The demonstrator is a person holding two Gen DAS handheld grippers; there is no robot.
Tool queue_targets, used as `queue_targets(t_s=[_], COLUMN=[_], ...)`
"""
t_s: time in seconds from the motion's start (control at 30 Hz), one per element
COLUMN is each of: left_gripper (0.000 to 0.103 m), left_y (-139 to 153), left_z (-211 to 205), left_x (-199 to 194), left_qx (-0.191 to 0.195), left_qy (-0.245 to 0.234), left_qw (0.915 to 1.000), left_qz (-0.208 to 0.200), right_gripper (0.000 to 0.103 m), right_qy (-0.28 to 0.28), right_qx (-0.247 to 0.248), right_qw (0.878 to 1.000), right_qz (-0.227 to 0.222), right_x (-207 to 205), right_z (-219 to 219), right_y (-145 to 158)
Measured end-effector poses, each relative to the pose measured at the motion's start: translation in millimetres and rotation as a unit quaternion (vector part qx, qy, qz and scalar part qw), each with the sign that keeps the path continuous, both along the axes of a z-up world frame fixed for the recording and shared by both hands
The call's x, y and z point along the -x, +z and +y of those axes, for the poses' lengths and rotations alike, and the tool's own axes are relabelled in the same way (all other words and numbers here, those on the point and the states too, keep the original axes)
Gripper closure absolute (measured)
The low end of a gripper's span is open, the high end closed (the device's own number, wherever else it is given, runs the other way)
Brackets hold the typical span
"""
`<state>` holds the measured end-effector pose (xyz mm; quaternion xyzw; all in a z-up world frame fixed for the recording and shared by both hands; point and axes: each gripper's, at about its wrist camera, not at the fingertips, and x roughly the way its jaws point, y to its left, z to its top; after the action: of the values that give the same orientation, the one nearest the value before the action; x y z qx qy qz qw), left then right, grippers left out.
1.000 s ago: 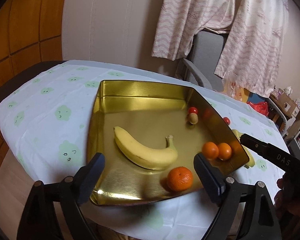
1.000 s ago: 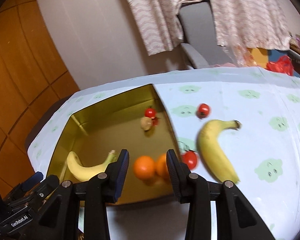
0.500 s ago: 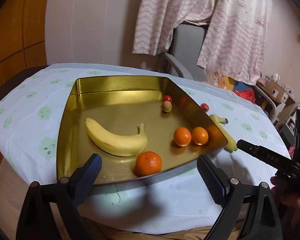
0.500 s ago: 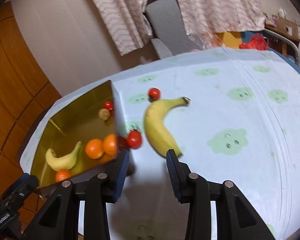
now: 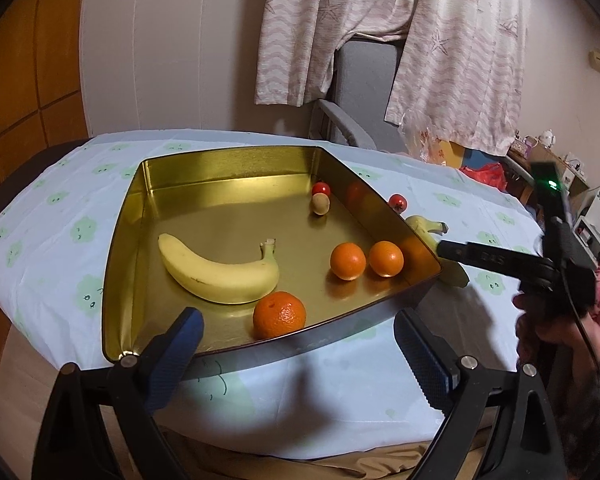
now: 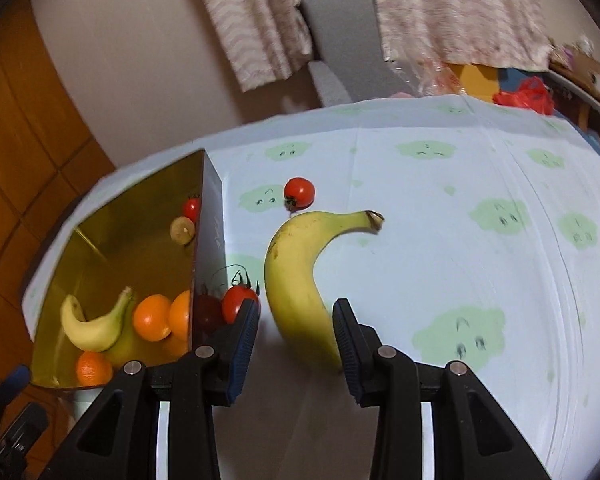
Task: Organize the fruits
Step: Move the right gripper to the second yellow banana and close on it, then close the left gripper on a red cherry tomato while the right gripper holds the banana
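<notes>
Left gripper [image 5: 296,354] hangs over the near edge of the bench [image 5: 340,376], fingers spread wide and just widened further, nothing between them. Right gripper [image 6: 296,334] has its fingers partly spread, straddling the near end of the loose banana [image 6: 296,276] without pressing it. Bench wears a pale cloth printed with green cloud faces. The gold tray [image 5: 132,240] sits on it, holding a second banana [image 5: 220,272], three oranges [image 5: 279,314], a cherry tomato [image 5: 321,189] and a small brown fruit [image 5: 321,205]. Only the right wrist view shows the loose banana whole, a tomato [image 6: 238,302] against the tray's outer wall and another tomato [image 6: 299,192] farther off; the left wrist view hides most of that banana behind the tray. Beyond: grey chair [image 5: 360,80], hanging pink garments [image 5: 452,52], wood panelling [image 5: 28,60]. Clutter at far right is too small to name.
</notes>
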<state>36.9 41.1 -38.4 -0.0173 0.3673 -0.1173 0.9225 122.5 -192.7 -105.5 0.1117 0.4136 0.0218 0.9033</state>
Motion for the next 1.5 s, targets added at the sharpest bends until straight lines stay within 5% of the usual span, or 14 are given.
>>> queue_targets(t_s=[0.27,0.5,0.77,1.13,1.5], left_gripper=[0.006,0.006,0.006,0.006,0.005], left_y=[-1,-3,-3,14,33], left_z=[-3,-7,-22,-52,-116], left_x=[2,3,4,-11,-73], left_qx=[-0.006,-0.012,-0.019,-0.029,-0.024], left_qy=[-0.001,-0.006,-0.022,-0.047,-0.088], left_qw=[1.0000,0.9999,0.9996,0.9984,0.9958], left_qz=[0.002,0.004,0.005,-0.012,0.006], right_gripper=[0.063,0.064,0.067,0.068,0.066], right_qy=[0.020,0.023,0.004,-0.072,-0.053], right_qx=[-0.004,-0.024,0.052,0.092,0.000], right_qw=[0.999,0.999,0.998,0.992,0.997], right_qz=[0.032,0.009,-0.025,-0.049,-0.049], right_x=[-24,-11,16,33,28], right_z=[-1,-10,-15,-48,-74], right_y=[-19,-22,-15,-16,-29])
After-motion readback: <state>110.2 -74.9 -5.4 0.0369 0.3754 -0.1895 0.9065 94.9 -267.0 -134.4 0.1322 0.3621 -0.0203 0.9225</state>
